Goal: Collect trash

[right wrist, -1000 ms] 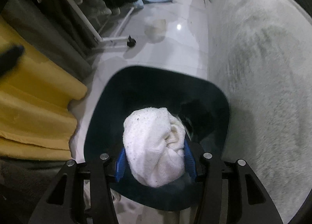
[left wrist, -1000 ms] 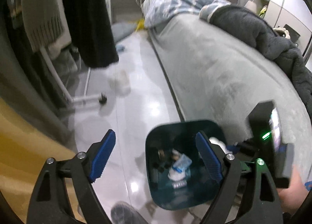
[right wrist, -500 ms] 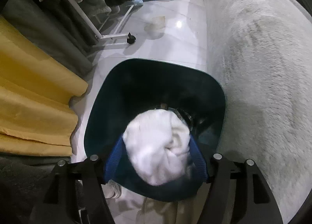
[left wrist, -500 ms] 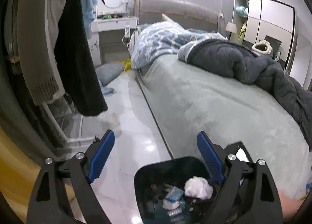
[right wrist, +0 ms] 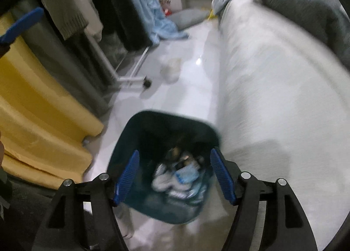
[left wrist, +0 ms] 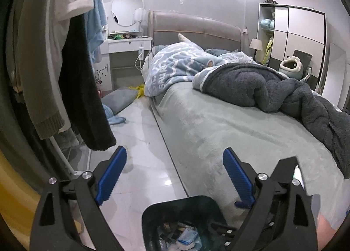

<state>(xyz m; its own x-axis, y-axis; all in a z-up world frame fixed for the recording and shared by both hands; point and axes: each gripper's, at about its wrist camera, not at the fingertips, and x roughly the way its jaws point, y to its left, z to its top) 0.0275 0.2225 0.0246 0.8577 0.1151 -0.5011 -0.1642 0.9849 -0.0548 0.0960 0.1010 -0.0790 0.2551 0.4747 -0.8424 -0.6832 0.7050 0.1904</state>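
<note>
Glossy white floor runs between a bed covered in a grey-green sheet and a clothes rack hung with a dark garment, a knitted sweater and a pale blue cloth. At the far end stand a padded headboard, a white dressing worktop under a round mirror and a white wardrobe; a dark grey fleece blanket and a blue patterned duvet lie bunched on the bed. The left tool is spread wide with nothing between its 2 blue pads, its jaws having just been opening further; it points over the floor and the bed's edge. Below it and between its arms sits the dark teal trash bin, close against the bed's side. The right tool looks steeply down into the same bin, in a blurred frame; its jaws have just been opening, stand apart and grip nothing. Directly beyond its pads, inside the bin, lies the trash: white crumpled pieces and a pale blue wrapper among darker scraps. To the right tool's left lies folded yellow fabric, and 1 blue pad of the left tool shows at that frame's upper left edge.
</note>
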